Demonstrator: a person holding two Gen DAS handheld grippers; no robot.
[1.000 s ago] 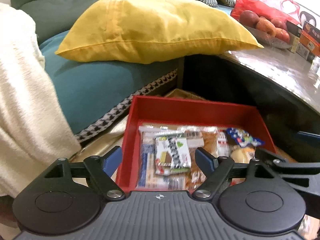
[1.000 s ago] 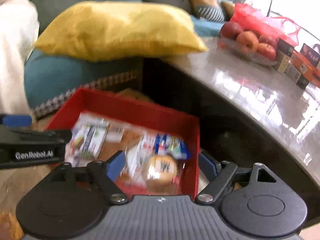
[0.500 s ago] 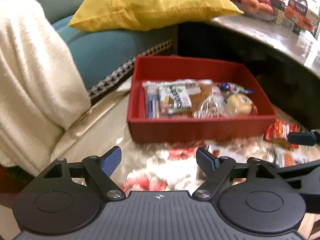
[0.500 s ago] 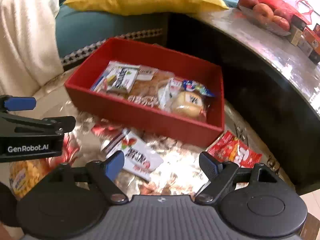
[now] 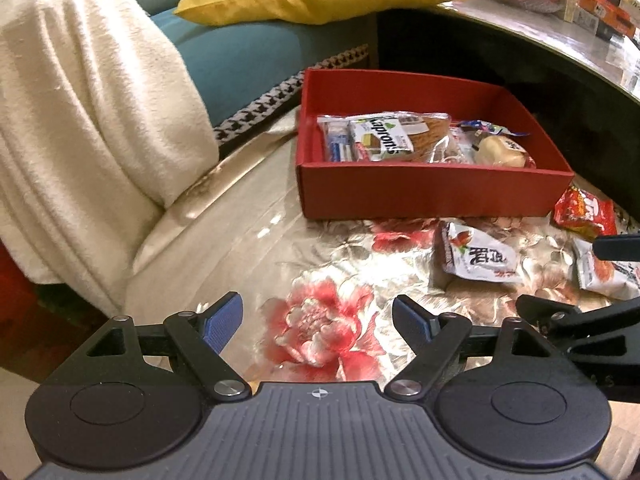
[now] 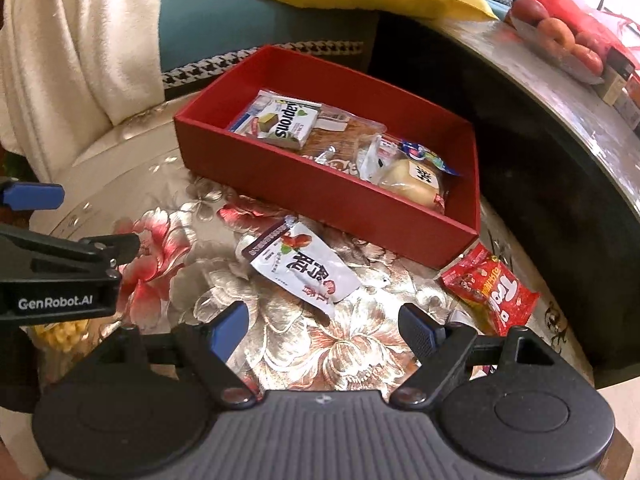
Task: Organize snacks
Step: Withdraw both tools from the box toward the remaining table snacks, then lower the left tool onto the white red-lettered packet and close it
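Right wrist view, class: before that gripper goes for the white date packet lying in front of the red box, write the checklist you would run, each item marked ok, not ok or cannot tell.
1. Right gripper open and empty: ok.
2. White date packet lies flat on the floral cloth, nothing on top of it: ok.
3. Packet lined up between the fingers: ok, slightly left of centre.
4. Left gripper clear of the path: ok, open and off to the left.
5. Red box has free floor for another snack: ok, along the far wall.
6. Red snack bag clear of the packet: ok, apart to the right.
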